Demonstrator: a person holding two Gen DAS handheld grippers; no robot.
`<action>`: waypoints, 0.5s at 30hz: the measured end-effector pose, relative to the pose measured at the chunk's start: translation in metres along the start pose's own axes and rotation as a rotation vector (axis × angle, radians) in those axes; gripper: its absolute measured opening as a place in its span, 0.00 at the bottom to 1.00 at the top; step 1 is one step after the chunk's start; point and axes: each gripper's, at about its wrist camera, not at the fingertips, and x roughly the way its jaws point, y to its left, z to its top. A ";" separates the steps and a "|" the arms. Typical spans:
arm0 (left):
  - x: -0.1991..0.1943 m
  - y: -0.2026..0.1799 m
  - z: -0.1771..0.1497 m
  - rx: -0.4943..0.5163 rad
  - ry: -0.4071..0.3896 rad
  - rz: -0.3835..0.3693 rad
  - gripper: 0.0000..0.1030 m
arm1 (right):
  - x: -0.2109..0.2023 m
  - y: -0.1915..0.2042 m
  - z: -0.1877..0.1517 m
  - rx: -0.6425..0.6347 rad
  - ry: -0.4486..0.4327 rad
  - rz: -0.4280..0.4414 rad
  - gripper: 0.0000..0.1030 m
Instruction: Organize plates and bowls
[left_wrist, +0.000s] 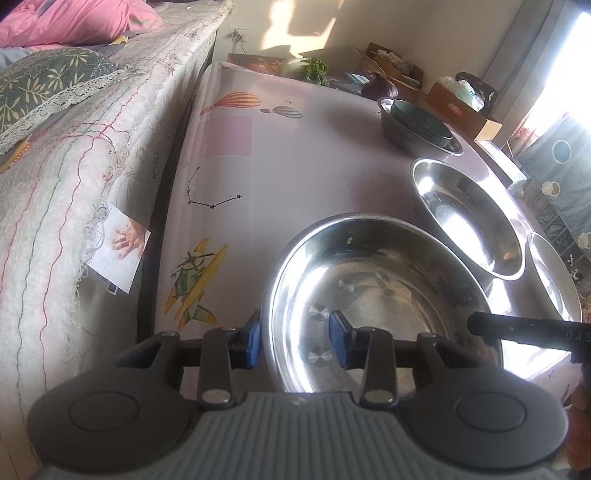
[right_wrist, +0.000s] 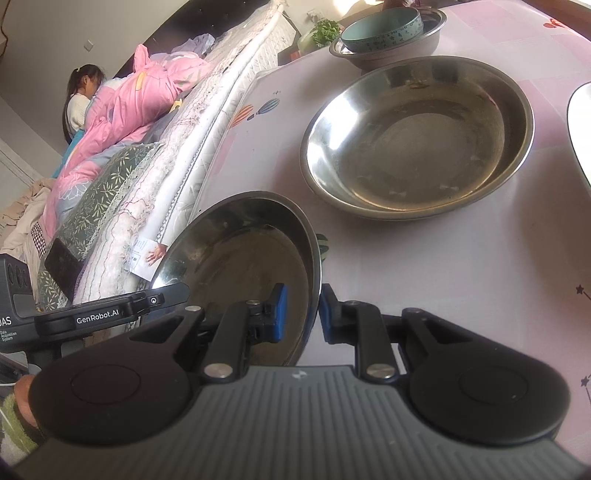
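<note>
Steel plate rim clamped in right claw; left claw apparently slack astride it, near edge hidden.

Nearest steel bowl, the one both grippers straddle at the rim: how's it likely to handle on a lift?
The steel bowl looks thin-walled and rigid, so probably light and won't flex. Its polished, mirror-like surface suggests the rim could slip between the pads. The right gripper pinches only one edge, and the bowl already sits tilted, so it may well swing or pivot unless the left gripper steadies the other side.
</note>
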 end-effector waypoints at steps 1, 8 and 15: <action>0.000 0.000 -0.001 0.004 0.000 -0.002 0.36 | -0.001 0.000 -0.001 0.002 -0.001 0.000 0.18; 0.004 -0.005 0.000 0.035 0.006 0.015 0.37 | 0.000 -0.003 -0.001 0.013 -0.016 -0.004 0.18; 0.008 -0.013 0.003 0.054 0.016 0.038 0.37 | 0.004 -0.004 0.001 0.018 -0.024 -0.009 0.18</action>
